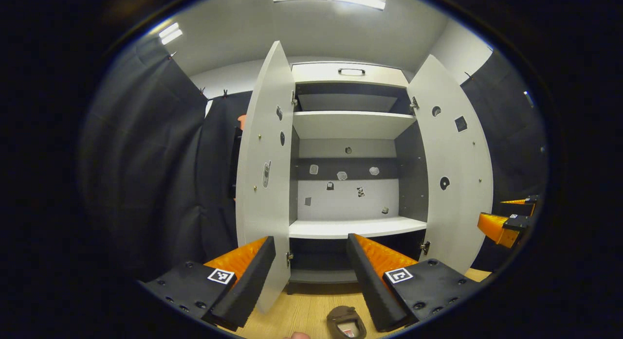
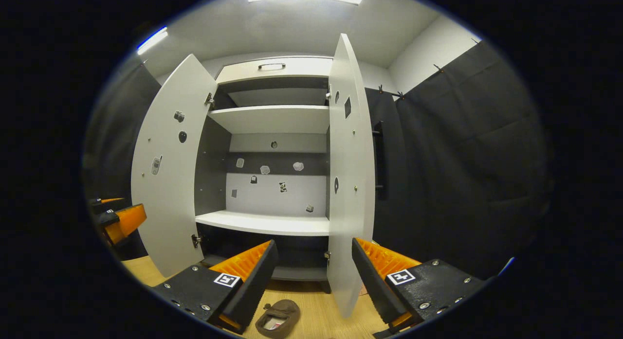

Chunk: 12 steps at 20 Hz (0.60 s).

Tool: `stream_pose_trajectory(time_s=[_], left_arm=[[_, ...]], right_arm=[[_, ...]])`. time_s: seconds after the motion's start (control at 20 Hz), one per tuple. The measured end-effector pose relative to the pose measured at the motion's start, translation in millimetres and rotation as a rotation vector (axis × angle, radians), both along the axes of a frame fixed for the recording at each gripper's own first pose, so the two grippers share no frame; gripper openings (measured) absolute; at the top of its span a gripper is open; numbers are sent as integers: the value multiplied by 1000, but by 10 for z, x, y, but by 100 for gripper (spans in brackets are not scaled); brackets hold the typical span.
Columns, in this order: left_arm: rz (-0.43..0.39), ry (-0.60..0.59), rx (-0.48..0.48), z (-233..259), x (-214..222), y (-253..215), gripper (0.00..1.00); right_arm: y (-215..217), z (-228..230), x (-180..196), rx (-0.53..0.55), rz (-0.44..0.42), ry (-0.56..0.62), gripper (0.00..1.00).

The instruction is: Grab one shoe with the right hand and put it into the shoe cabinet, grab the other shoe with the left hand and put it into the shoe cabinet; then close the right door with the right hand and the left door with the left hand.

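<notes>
Both grippers are held released and empty — the right gripper [image 2: 311, 280] above a brown shoe [image 2: 277, 318] on the floor before the open shoe cabinet [image 2: 272, 222], the left gripper [image 1: 311, 276] alongside. A shallow pinch could let the shoe slip — its upper looks soft.

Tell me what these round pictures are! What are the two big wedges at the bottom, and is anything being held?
A person holds a grabber tool in each hand, and a small camera rides on each. The wedges are each tool's own jaws. One picture looks out from the left gripper, the other from the right gripper. Both jaws stand open, holding nothing. Ahead is a white cabinet with both doors open. A brown shoe lies on the wooden floor in front, not yet picked up.
</notes>
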<state>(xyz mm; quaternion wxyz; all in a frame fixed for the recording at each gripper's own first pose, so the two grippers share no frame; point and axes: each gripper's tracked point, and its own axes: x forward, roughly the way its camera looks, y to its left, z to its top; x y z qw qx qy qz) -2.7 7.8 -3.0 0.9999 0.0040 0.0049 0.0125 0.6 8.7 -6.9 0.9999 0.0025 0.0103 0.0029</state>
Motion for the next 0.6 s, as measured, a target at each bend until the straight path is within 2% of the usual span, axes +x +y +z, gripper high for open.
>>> stream_pose_trajectory(time_s=[0.15,0.25,0.35,0.6], left_arm=[[5,-6,1,9,-9,18,96],[5,-10,-2,19,-6,24,96],[8,-12,1,23,-13,36,96],[21,-25,2,48,-35,104,96]], right_arm=[[37,-113,94,-20,1,7,94],[122,-369,185,-35,15,50,94],[219,-736,263,-56,30,127,94],[565,-2070,238,-109,120,419,94]])
